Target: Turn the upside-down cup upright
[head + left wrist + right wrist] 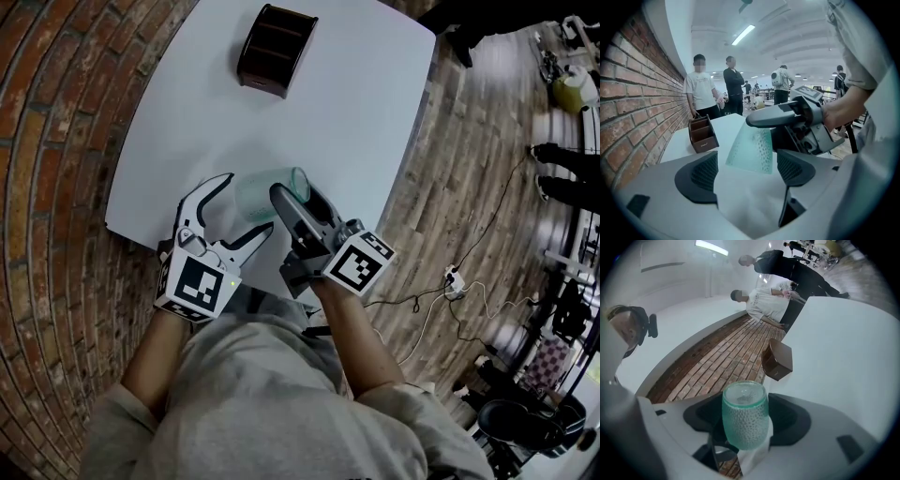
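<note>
The right gripper [298, 199] is clamping the green cup [745, 420] between its 2 jaws, holding it sideways for righting. The left gripper [747, 169] is hovering, jaws apart, cup just ahead.

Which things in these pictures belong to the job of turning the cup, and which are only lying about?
Belong to the job:
- dimpled green translucent glass cup
- right gripper, jaws shut on the cup
- left gripper, jaws open

Only lying about:
- dark brown wooden compartment box, far side of the white table
</note>
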The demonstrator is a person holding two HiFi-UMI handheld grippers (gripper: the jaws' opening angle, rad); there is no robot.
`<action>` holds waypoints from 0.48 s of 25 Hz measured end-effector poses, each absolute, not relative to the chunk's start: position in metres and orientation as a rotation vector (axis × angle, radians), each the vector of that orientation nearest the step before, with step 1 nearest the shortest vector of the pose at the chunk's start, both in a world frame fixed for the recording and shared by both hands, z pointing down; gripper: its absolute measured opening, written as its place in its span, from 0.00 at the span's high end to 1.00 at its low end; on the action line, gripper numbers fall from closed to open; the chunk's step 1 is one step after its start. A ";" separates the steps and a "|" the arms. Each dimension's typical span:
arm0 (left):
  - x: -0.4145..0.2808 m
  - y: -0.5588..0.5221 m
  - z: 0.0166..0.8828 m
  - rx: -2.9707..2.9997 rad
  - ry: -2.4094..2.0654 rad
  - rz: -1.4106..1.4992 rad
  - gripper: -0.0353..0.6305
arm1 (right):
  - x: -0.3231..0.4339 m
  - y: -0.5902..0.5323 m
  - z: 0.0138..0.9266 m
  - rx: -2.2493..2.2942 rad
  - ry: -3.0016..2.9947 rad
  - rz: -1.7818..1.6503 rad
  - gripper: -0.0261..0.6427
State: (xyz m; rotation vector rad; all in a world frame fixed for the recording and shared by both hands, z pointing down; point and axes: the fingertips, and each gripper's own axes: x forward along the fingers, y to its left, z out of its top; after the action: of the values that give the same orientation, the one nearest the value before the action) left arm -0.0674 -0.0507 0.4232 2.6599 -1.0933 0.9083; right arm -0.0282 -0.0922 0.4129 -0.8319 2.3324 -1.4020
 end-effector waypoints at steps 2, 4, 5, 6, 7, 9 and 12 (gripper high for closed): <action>-0.067 -0.050 0.427 2.666 -1.077 0.928 0.36 | -0.029 -0.091 0.413 -0.827 2.331 -1.406 0.50; -0.066 -0.051 0.431 2.666 -1.065 0.944 0.36 | -0.030 -0.091 0.413 -0.820 2.329 -1.409 0.50; -0.065 -0.051 0.432 2.667 -1.058 0.948 0.36 | -0.030 -0.091 0.412 -0.816 2.326 -1.411 0.50; -0.064 -0.051 0.433 2.671 -1.051 0.950 0.36 | -0.030 -0.090 0.412 -0.812 2.324 -1.414 0.50; -0.062 -0.052 0.434 2.676 -1.045 0.953 0.36 | -0.030 -0.090 0.412 -0.809 2.322 -1.417 0.50; -0.060 -0.052 0.434 2.686 -1.035 0.961 0.36 | -0.031 -0.089 0.411 -0.802 2.321 -1.421 0.50; -0.059 -0.054 0.435 2.690 -1.030 0.965 0.36 | -0.032 -0.089 0.410 -0.793 2.318 -1.428 0.50</action>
State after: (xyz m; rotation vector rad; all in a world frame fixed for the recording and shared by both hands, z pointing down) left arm -0.0585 -0.0542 0.4349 2.6896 -1.0303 0.9654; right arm -0.0317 -0.0885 0.4105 -0.7931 2.3176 -1.4277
